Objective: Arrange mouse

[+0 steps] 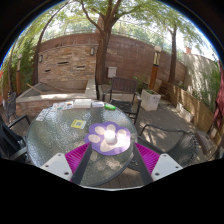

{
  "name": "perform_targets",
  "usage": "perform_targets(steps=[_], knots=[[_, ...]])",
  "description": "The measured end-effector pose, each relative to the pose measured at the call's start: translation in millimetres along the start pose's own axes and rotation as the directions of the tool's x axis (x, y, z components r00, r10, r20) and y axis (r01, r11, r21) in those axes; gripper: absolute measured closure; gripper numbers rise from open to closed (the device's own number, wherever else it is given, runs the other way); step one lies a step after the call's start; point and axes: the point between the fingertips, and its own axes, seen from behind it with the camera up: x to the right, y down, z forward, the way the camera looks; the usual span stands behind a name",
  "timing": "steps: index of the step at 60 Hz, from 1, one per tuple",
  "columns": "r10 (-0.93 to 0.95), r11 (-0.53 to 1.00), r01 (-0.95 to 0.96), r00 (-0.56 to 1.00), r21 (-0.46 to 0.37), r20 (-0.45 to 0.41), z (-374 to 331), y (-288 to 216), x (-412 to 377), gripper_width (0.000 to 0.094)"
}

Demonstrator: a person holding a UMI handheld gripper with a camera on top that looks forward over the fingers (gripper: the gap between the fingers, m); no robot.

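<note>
A white mouse (108, 144) lies on a purple patterned mouse mat (109, 132) on a round glass table (60, 135). My gripper (112, 160) is open and empty. Its magenta pads (77, 156) stand wide apart on either side of the table's near edge. The mouse is just ahead of the fingers, roughly centred between them, and nothing touches it.
A small yellow-green item (78, 124) lies left of the mat, and white papers (82, 103) lie at the table's far side. Dark metal chairs (122, 92) ring the table. A brick wall (70, 60) and a tree (105, 40) stand beyond.
</note>
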Motion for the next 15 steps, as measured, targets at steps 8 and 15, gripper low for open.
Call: perform_targets(steps=[8, 15], knots=[[0.001, 1.000, -0.001, 1.000, -0.012, -0.010, -20, 12, 2, 0.0094], [0.004, 1.000, -0.004, 1.000, -0.015, -0.007, -27, 13, 4, 0.0091]])
